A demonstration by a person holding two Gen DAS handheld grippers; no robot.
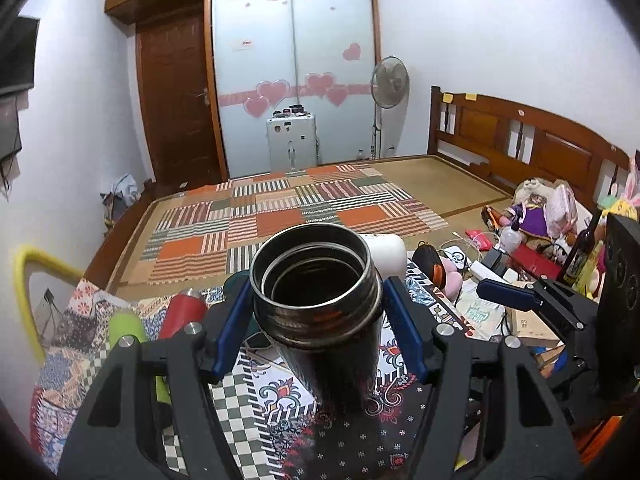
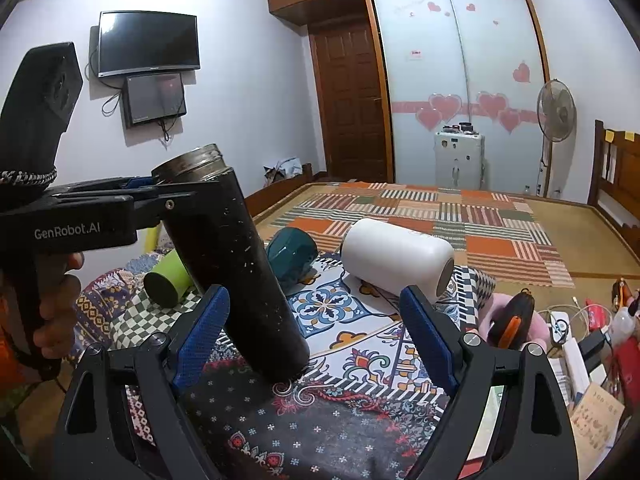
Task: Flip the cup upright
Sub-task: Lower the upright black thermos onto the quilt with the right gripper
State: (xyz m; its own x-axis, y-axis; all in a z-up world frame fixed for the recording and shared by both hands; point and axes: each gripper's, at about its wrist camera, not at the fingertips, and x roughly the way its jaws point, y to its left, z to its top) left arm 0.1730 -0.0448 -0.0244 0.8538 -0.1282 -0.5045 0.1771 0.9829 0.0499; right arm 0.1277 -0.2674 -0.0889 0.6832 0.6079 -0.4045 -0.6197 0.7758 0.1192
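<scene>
A tall black steel cup (image 1: 328,320) stands nearly upright, mouth up and tilted a little, with its base on the patterned cloth (image 1: 280,412). My left gripper (image 1: 316,320) is shut on it near the threaded rim. In the right wrist view the same cup (image 2: 236,264) leans left, held by the left gripper (image 2: 168,196). My right gripper (image 2: 316,332) is open and empty, just to the right of the cup's base. The right gripper also shows in the left wrist view (image 1: 504,292).
A white cup (image 2: 396,260), a teal cup (image 2: 292,252) and a green cup (image 2: 168,280) lie on their sides on the cloth. A red cup (image 1: 184,312) lies at the left. Clutter of boxes, cables and toys (image 1: 532,240) fills the right.
</scene>
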